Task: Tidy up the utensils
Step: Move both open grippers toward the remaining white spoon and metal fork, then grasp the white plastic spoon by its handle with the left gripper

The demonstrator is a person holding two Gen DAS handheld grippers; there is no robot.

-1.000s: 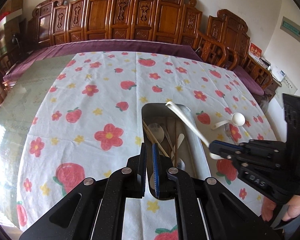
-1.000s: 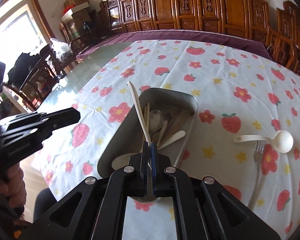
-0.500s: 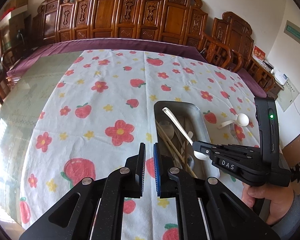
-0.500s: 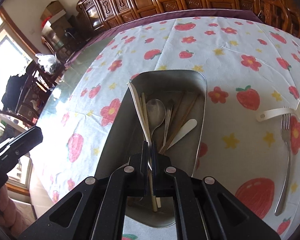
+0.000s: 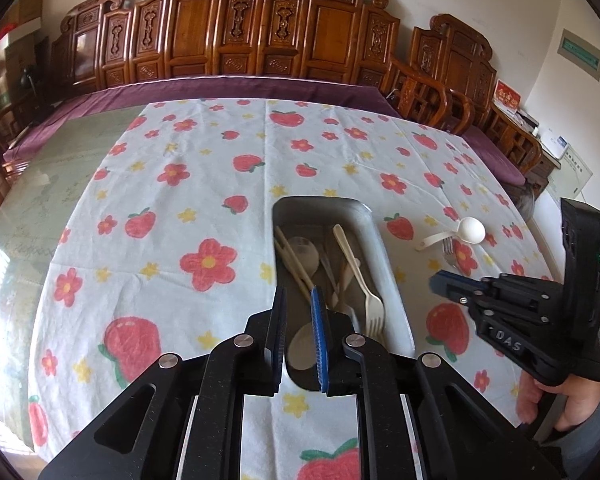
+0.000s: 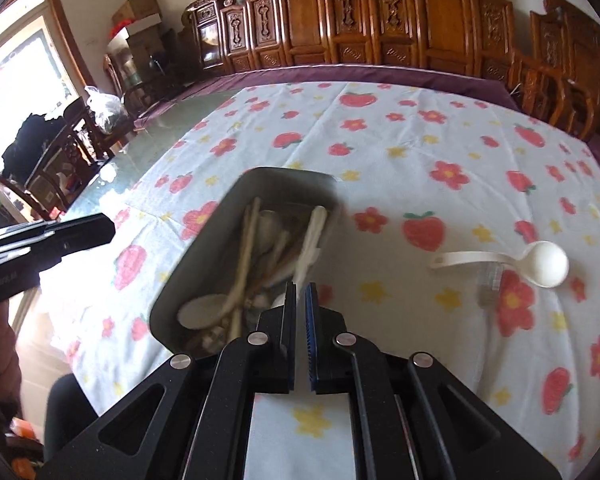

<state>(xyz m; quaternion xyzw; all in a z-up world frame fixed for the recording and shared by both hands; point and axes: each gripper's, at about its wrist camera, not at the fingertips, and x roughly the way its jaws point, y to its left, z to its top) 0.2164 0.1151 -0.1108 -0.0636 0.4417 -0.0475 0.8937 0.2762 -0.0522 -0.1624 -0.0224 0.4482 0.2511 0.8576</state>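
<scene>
A: On the cloth (image 6: 380,92), around the middle, sits the tray (image 6: 204,240), metal and full: chopsticks, spoons and a pale fork (image 5: 374,300) lying along it

B: And what's left outside?

A: From the right camera, at about 2 o'clock from the tray, well apart from it, the ladle (image 6: 540,262), with a steel fork (image 6: 490,276) just beside its bowl, tines touching or nearly so; blurred, I cannot tell which

B: The claws?

A: Right gripper (image 6: 300,300) hangs above the tray's near end, jaws parted by a thin slit, nothing between them. Left gripper (image 5: 300,308) likewise, a slightly wider gap, empty, over the tray's near left edge

B: How will those two handle?

A: My guess: the ladle is light plastic, stiff, slick, its round bowl a poor grip, so pinch the flat handle mid-length. The fork looks thin, heavier, lying flat on soft cloth; the fingers would have to press into the fabric and take the narrow shaft across its width, or it may slide or swivel
</scene>
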